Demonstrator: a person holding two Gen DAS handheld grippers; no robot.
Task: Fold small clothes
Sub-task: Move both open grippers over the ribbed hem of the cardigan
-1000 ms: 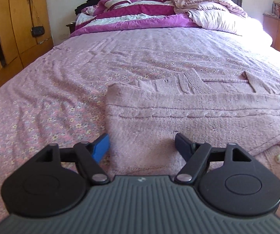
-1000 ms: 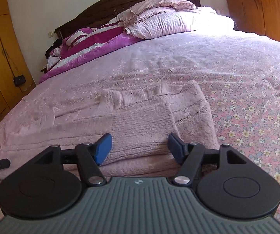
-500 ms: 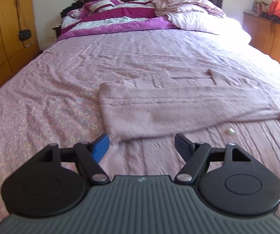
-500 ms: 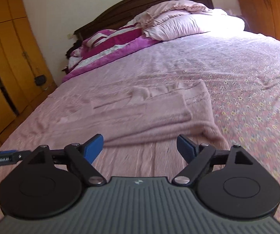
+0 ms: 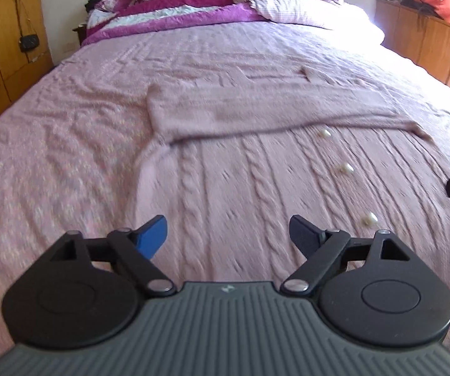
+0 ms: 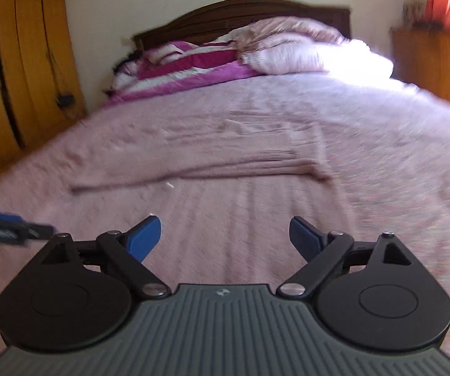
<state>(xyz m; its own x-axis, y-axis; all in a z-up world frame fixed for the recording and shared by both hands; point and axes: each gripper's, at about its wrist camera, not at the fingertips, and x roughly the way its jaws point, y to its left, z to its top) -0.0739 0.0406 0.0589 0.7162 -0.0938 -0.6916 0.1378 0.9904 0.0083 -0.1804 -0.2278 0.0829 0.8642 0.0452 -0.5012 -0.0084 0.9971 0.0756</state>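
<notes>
A: Where is the cardigan (image 5: 256, 169) now?

B: The pink cable-knit cardigan lies flat on the bed (image 5: 52, 163), button side up, with its pearl buttons (image 5: 345, 168) in a row toward the right. Across its far part a band of the knit is folded over, edge to edge.

A: And the tongs?

B: The left tongs (image 5: 228, 230) hover over the near part of the knit, jaws opening, nothing between them. The right tongs (image 6: 225, 230) do the same, jaws opening and empty; that view is blurred.

A: So how far along is the folding?

B: It looks like one fold is laid, the far band turned over the body. The near body is spread full width, so the side folds and a final halving appear to be left.

A: Any risk?

B: The knit is close in colour to the bedspread, so edges may be hard to pick out.
</notes>
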